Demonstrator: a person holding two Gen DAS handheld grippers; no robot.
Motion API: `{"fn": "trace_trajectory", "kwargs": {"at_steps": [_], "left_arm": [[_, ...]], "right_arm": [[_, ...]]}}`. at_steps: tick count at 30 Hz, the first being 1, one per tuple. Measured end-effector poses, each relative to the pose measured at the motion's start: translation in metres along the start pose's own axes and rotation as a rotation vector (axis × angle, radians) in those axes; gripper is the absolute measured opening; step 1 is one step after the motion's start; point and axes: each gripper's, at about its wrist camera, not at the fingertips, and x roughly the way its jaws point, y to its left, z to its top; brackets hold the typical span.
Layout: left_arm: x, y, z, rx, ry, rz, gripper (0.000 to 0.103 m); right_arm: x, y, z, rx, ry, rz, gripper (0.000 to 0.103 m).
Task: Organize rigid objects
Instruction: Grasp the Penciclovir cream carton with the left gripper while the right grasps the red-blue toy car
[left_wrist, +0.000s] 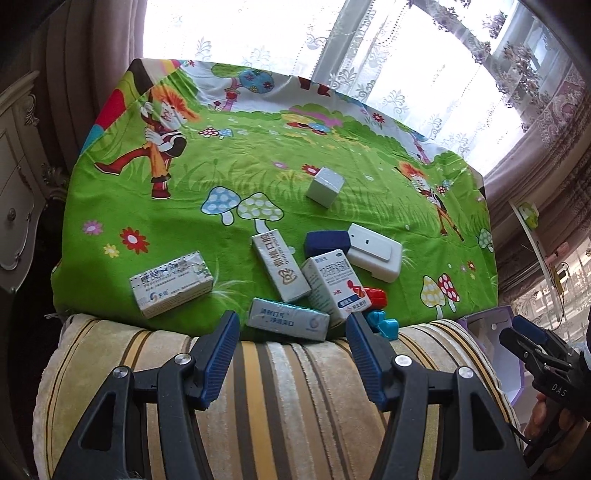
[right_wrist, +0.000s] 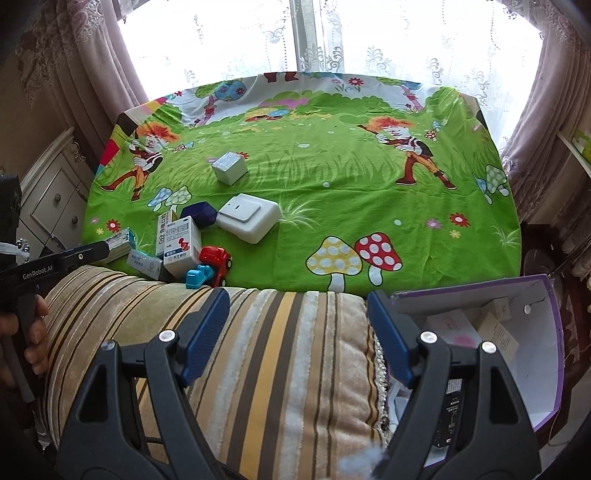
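Right now both grippers hang over a striped cushion (right_wrist: 266, 354) at the near edge of a tabletop covered by a green cartoon cloth (right_wrist: 332, 177). The left gripper (left_wrist: 291, 332) has its jaws spread wide and holds nothing; the right gripper (right_wrist: 297, 310) is likewise wide apart and empty. Most of the things lie in a heap at the near edge of the tabletop, toward its left corner. A pale medicine box (left_wrist: 171, 284) sits by itself at the left of the heap. A long narrow box (left_wrist: 280, 269) lies at an angle beside a white box with a blue cap band (left_wrist: 336, 288), and a flat foil-wrapped box (left_wrist: 288, 319) lies in front of them at the very edge, just ahead of the left gripper's fingers. A red toy car (right_wrist: 218, 260) and a teal toy piece (right_wrist: 197, 277) rest against the cushion, touching the white box. Behind the heap a dark blue block (right_wrist: 199, 214) touches a white plastic switch housing (right_wrist: 247, 218). A small silver cube (right_wrist: 229, 168) stands well apart, farther toward the middle of the tabletop. At the near right corner, beside the cushion, an open purple-edged cardboard box (right_wrist: 546, 317) holds several small cartons (right_wrist: 498, 332).
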Motion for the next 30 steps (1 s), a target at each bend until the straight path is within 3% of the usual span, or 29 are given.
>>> {"fn": "trace_trajectory", "kwargs": {"at_steps": [11, 18, 24, 30], "left_arm": [[0.018, 0.043, 0.012, -0.126, 0.058, 0.080, 0.069], [0.029, 0.067, 0.025, -0.224, 0.073, 0.114, 0.084], [0.049, 0.095, 0.033, -0.357, 0.120, 0.152, 0.086], [0.064, 0.101, 0.038, -0.387, 0.146, 0.186, 0.086]], "right_arm": [[0.022, 0.030, 0.014, -0.052, 0.034, 0.039, 0.080], [0.040, 0.055, 0.022, -0.110, 0.071, 0.059, 0.080], [0.062, 0.073, 0.024, -0.161, 0.139, 0.100, 0.080], [0.086, 0.079, 0.026, -0.164, 0.220, 0.112, 0.080]]}}
